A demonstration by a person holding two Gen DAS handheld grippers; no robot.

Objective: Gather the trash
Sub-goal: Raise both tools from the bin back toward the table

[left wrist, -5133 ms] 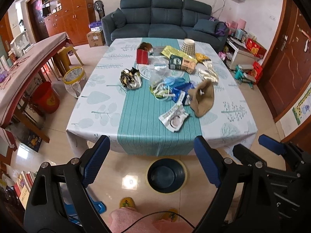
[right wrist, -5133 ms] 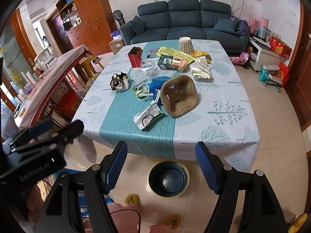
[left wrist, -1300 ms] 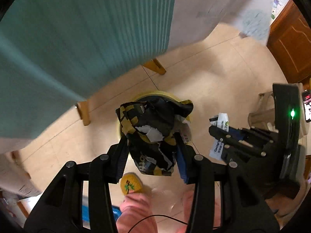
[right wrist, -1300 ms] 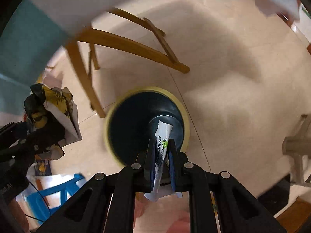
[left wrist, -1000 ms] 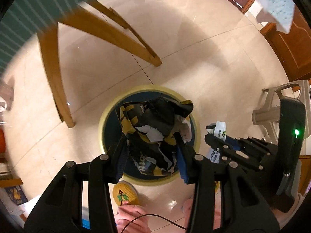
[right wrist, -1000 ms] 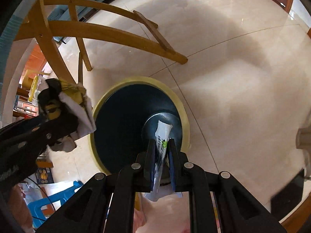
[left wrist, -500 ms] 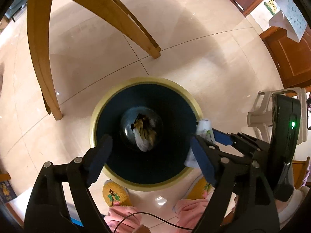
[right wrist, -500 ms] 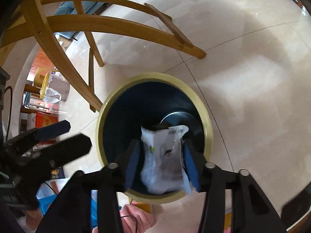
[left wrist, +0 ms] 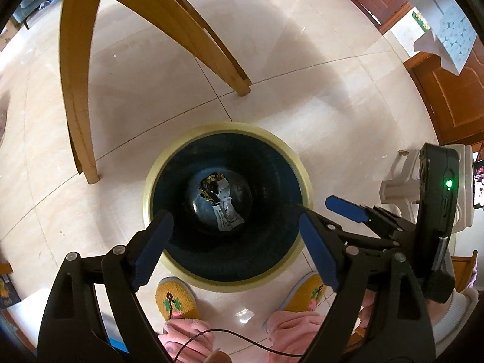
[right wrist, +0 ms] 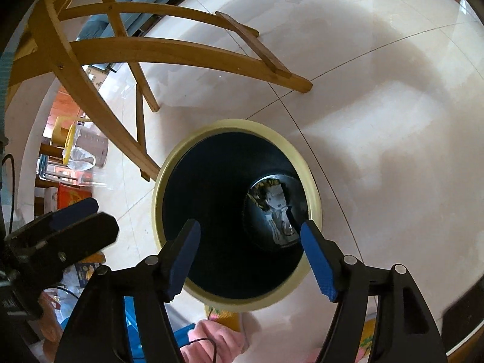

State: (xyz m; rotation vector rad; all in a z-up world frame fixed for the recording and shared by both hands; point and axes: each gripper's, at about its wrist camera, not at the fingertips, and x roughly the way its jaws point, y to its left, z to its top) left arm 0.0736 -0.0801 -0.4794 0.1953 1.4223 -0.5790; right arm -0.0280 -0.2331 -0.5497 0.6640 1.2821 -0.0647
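Below the table's curved wooden legs (left wrist: 75,90), the left gripper (left wrist: 234,243) is hanging almost straight over the round bin (left wrist: 181,269), its jaws opening wide with nothing between them. The crumpled yellow-black wrapper (left wrist: 211,183) and the flat white packet (left wrist: 226,214) are lying directly beneath at the dark, glossy bottom, the packet's long axis running toward the gripper. Further right, the right gripper (right wrist: 249,252) is likewise opening, empty, over the cream rim.
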